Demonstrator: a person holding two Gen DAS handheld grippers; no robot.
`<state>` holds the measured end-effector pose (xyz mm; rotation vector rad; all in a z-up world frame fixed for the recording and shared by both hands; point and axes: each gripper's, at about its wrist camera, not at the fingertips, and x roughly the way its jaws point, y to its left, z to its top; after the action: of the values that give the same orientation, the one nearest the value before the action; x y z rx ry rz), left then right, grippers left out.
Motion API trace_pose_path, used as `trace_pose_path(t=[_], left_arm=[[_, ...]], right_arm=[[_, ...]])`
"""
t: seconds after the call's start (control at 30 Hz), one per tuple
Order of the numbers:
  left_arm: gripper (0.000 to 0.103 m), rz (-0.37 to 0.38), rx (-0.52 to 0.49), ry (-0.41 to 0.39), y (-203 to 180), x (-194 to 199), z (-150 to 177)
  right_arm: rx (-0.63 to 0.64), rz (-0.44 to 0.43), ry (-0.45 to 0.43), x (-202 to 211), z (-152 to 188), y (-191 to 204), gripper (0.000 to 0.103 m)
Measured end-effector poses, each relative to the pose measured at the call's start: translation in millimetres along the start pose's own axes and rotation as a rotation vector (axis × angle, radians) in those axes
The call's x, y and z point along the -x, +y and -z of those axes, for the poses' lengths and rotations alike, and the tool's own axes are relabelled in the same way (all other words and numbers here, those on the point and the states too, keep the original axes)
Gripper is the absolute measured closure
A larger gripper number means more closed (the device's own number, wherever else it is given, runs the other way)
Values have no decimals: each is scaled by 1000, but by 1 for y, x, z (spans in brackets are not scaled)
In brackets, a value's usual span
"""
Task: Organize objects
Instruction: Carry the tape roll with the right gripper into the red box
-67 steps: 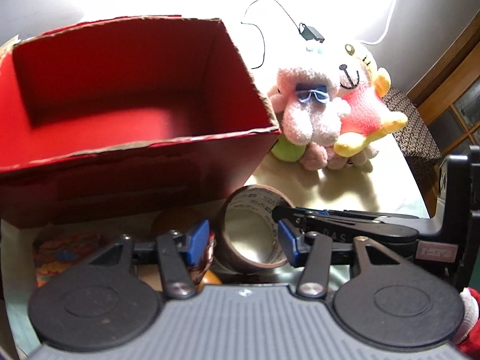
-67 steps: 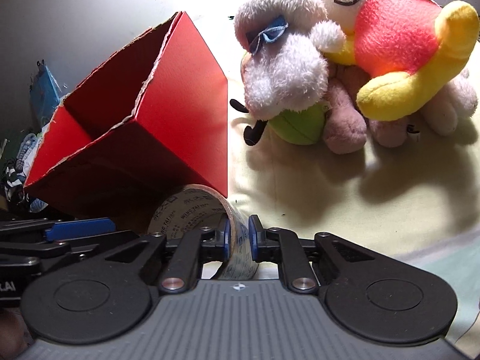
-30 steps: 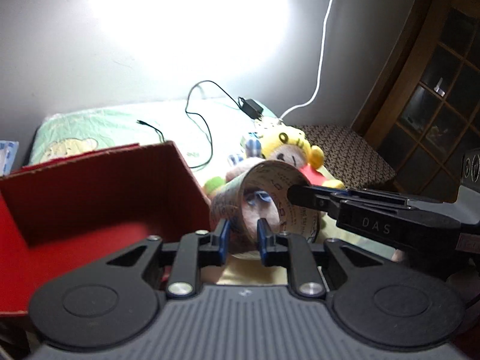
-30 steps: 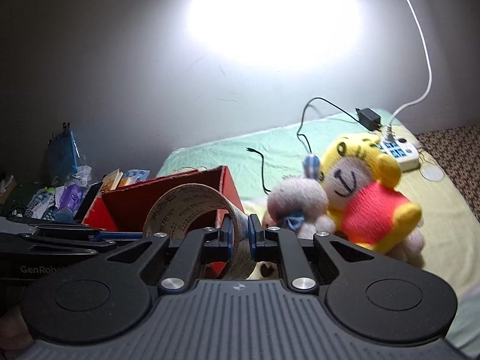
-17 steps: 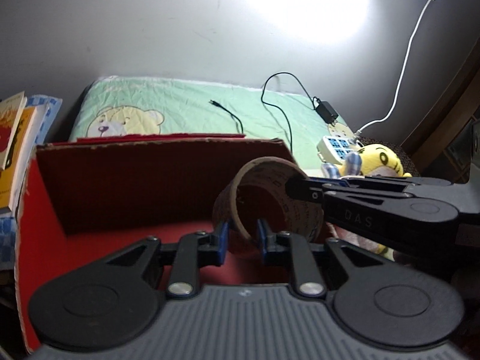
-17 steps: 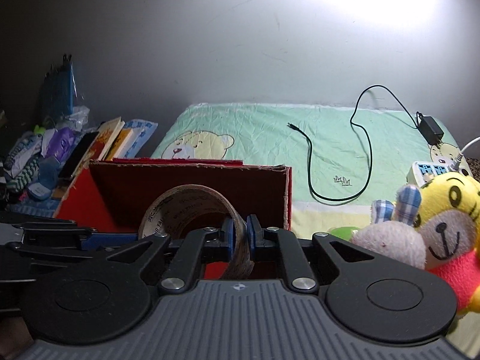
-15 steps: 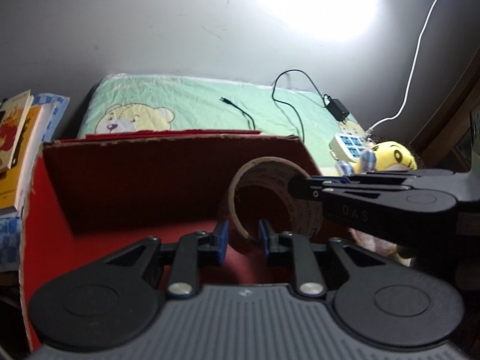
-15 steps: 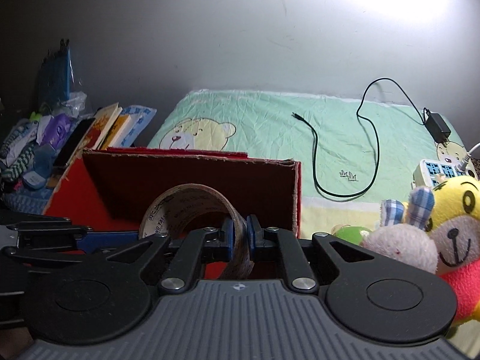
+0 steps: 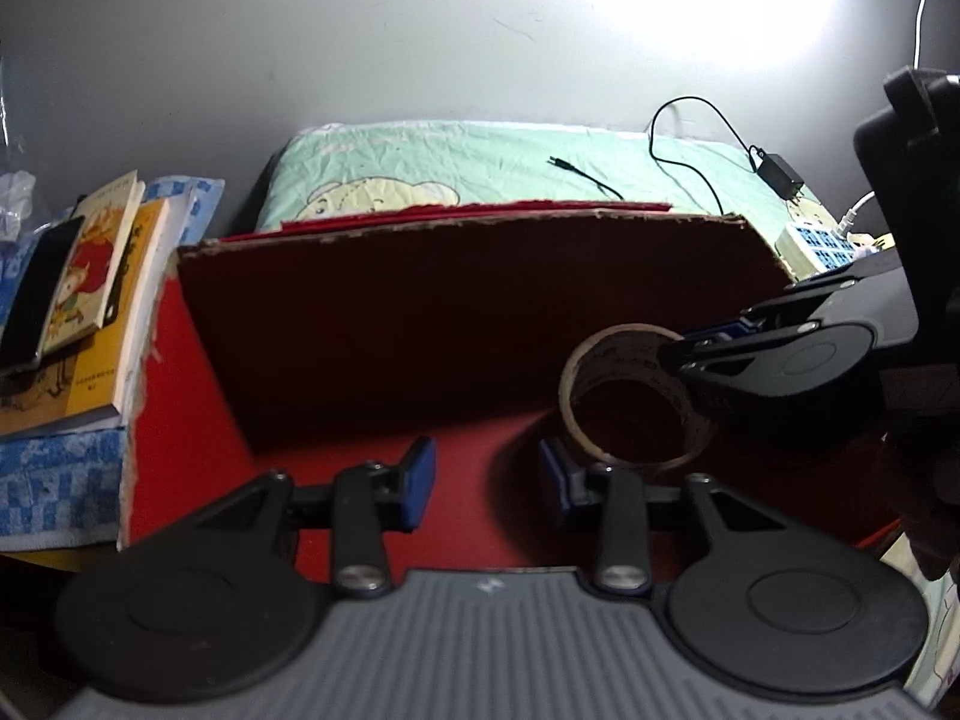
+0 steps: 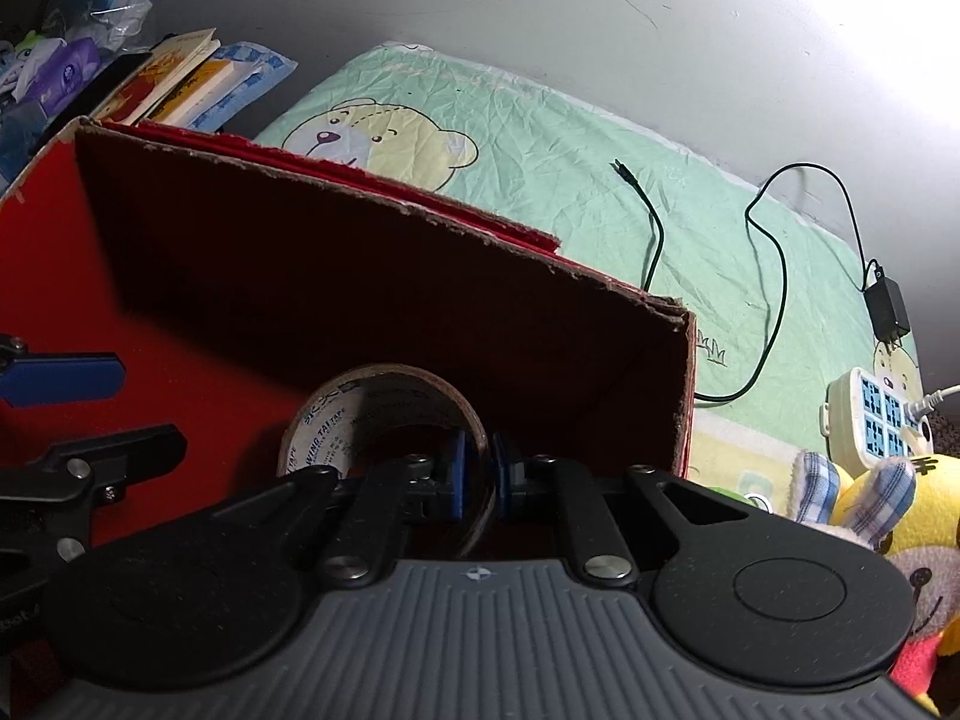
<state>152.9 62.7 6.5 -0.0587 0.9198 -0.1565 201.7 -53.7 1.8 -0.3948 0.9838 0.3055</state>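
Right wrist: right gripper [image 10: 477, 477] pinched tape [image 10: 384, 426] wall inside box [image 10: 372, 276]; left gripper [image 9: 486, 474] wide, empty. Risk: tape rolling when released on edge.

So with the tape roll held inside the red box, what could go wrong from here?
1. Only the right tongs pinch one wall of the brown packing tape roll; it could swing or slip.
2. The open left tongs sit close beside the roll and could knock it.
3. The roll might roll across the red cardboard box floor once released.
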Motion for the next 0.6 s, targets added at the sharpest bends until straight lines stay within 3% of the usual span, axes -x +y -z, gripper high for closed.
trace_pose_path(t=[0.07, 0.17, 0.3, 0.43, 0.6], left_arm=[[62, -15, 2, 4, -1, -3, -2], [53, -46, -11, 1, -3, -6, -5], [51, -88, -14, 10, -3, -9, -5], [50, -197, -3, 0, 1, -5, -7], [50, -303, 19, 19, 11, -5, -4]], right_arm=[[-20, -17, -6, 0, -1, -5, 96], [-46, -62, -41, 8, 0, -11, 86], [-107, -97, -109, 28, 5, -20, 79], [-199, -317, -93, 38, 9, -28, 80], [-208, -432, -27, 34, 10, -9, 81]])
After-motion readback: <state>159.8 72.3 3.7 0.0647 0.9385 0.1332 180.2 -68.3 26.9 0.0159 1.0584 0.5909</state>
